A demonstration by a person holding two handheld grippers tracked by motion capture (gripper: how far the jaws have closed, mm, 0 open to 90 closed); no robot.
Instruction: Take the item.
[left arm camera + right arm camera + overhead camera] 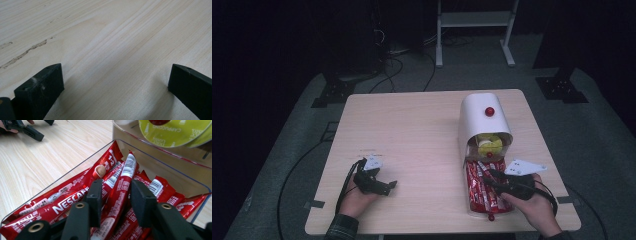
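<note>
Red coffee sachets (75, 202) lie heaped in a clear drawer (160, 157) pulled out from a white dispenser (477, 112) at the right of the tabletop (412, 130). The right gripper (113, 195) reaches into the drawer, its jaws straddling one upright-lying sachet (122, 180); whether the pads actually press on it is hard to make out, since the jaw bodies cover the sachet's sides. The sachet's lower end is hidden behind the gripper's frame. Yellow-green capsule lids (175, 130) in the compartment above are cut off by the top edge of the right gripper view. In the high view the right hand (537, 207) covers the drawer's near right corner. The left gripper (115, 82) rests low over bare wood well apart from the drawer, jaws wide open with nothing between them.
</note>
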